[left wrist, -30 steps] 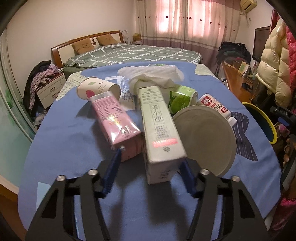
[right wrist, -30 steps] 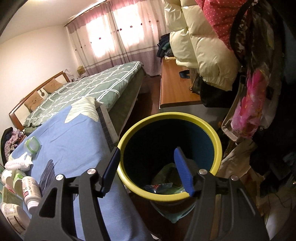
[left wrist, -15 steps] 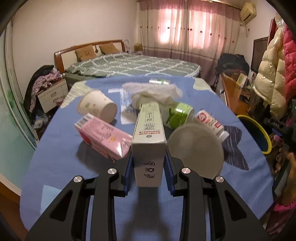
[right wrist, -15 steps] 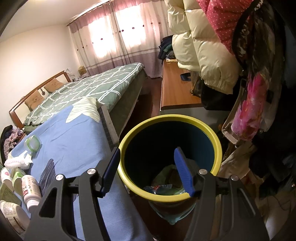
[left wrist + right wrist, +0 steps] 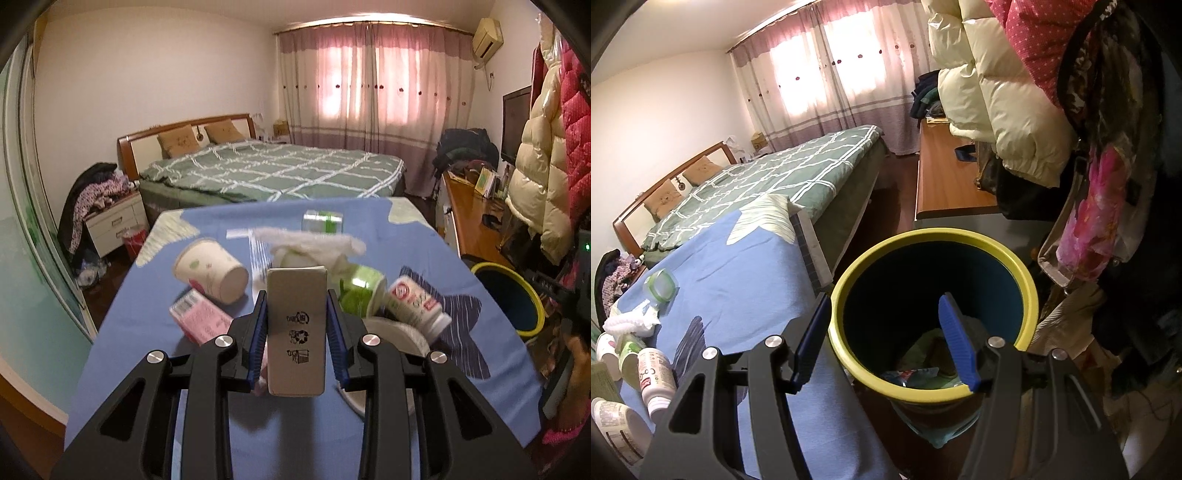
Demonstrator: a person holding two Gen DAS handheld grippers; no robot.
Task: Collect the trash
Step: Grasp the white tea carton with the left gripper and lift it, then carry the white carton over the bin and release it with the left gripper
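Left tongs (image 5: pixel 296 334) were clamped on the pale carton (image 5: pixel 296 325), its base facing the camera, held above the blue-clothed table (image 5: pixel 147 332) near its front edge. Right tongs (image 5: pixel 886 341) stood open and empty, one finger over the yellow-rimmed bin (image 5: pixel 1015 266) off the table's right edge.

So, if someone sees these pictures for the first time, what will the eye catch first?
Most likely the pale carton, clamped end-on in the left gripper and filling the middle of the left view, above a litter of cups and bottles on the blue cloth. In the right view it is the yellow-rimmed bin beside the cloth's edge, with the right gripper open over it and some rubbish already at its bottom.
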